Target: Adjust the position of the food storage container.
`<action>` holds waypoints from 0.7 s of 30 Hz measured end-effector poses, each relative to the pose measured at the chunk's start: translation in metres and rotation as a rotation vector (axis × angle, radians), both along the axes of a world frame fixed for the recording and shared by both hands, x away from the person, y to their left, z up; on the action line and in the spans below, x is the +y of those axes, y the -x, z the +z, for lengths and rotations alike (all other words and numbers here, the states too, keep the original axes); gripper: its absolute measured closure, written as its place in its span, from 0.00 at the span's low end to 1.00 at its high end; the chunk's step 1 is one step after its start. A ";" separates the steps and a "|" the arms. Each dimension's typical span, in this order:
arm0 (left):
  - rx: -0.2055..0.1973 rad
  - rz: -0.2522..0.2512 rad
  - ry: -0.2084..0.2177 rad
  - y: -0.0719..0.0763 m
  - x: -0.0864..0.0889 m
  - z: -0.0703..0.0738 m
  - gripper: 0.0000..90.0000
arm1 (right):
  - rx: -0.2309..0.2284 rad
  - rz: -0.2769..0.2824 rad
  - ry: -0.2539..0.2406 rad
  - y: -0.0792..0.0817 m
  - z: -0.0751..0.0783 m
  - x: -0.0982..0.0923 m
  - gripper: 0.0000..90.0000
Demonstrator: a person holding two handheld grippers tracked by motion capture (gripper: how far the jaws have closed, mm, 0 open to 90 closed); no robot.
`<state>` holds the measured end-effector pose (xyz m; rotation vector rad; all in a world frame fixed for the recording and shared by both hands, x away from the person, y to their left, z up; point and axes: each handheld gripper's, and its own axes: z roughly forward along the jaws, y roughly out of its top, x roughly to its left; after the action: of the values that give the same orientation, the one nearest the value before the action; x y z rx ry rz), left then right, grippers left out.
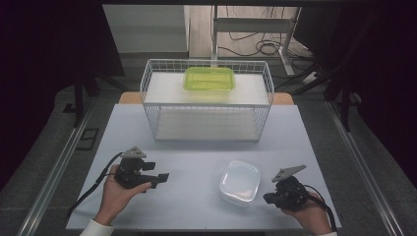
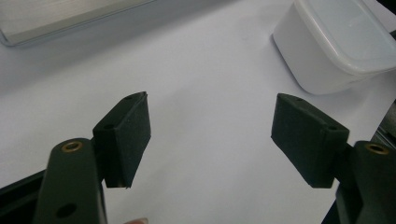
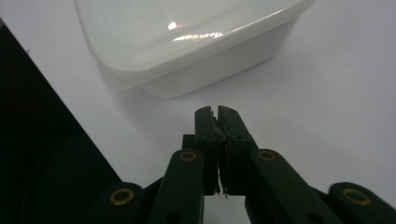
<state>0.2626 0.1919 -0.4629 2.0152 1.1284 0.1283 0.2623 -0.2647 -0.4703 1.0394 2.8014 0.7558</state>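
Translucent white plastic box (image 1: 239,182) with rounded corners lower right of centre, glossy green tub (image 1: 209,78) in wire basket (image 1: 147,81), left gripper (image 2: 210,133) spread, empty, right gripper (image 3: 216,114) pressed together, empty, just short of the box

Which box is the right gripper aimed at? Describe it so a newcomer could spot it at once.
Start at the white wire basket at the far side of the table. Come toward the person to the near right part, just left of the right gripper, whose fingers are shut and empty. There sits the white container: squarish, rounded, with a translucent lid, on the bare tabletop, unlike the green container up on the basket's shelf.
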 end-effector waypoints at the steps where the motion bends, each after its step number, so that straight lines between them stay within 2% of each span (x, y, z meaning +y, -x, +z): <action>1: 0.000 -0.002 0.001 0.000 0.000 0.000 0.31 | 0.002 0.011 0.006 0.000 -0.001 0.001 0.99; 9: 0.002 -0.001 0.012 -0.001 0.001 0.001 0.31 | 0.000 0.105 0.095 0.003 -0.010 0.026 0.99; 18: 0.014 -0.011 0.020 -0.003 0.000 -0.001 0.31 | -0.014 0.131 0.120 0.005 -0.012 0.042 0.99; 21: 0.016 -0.012 0.018 -0.004 0.000 -0.001 0.31 | -0.018 0.130 0.107 0.005 -0.012 0.048 0.99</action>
<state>0.2664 0.1917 -0.4639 2.0103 1.1230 0.0962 0.2577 -0.2167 -0.4822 0.8366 2.8809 0.6143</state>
